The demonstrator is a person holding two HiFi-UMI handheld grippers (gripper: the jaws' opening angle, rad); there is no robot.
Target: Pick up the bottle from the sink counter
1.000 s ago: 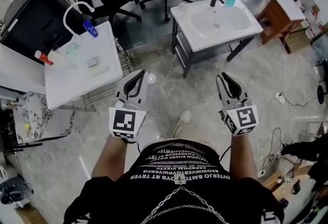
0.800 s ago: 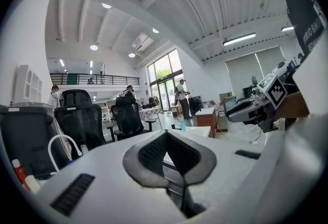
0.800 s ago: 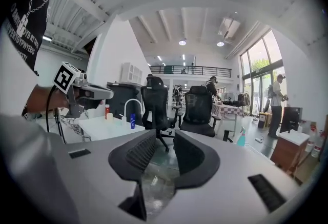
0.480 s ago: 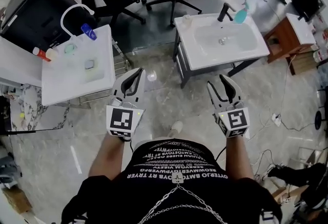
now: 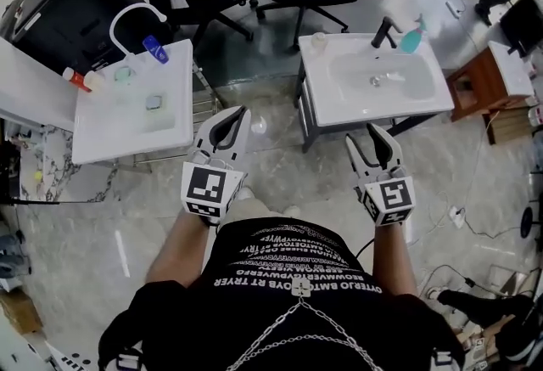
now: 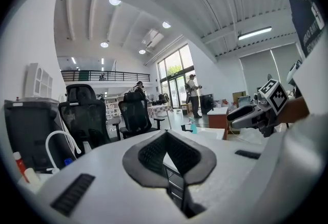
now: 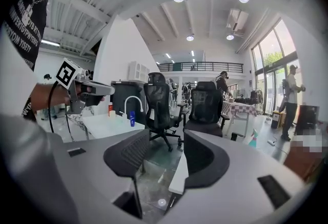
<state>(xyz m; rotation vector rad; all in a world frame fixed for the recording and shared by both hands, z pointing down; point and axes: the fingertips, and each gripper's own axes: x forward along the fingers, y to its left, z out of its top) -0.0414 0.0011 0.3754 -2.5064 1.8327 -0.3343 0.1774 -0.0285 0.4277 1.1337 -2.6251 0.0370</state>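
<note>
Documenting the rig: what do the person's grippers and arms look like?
The left gripper and right gripper have pale grey shells, dark ribbed pads and a white cube of black square markers each. The right's jaws are opening, empty. Black short-sleeved T-shirt with white print and a chain.

- One second ago the right gripper (image 5: 373, 138) had its jaws nearly together; now they are opening, with nothing between them.
- The sink counter (image 5: 339, 110) with the bottle (image 5: 411, 40) has come closer: its near edge is now just ahead of these jaws.
</note>
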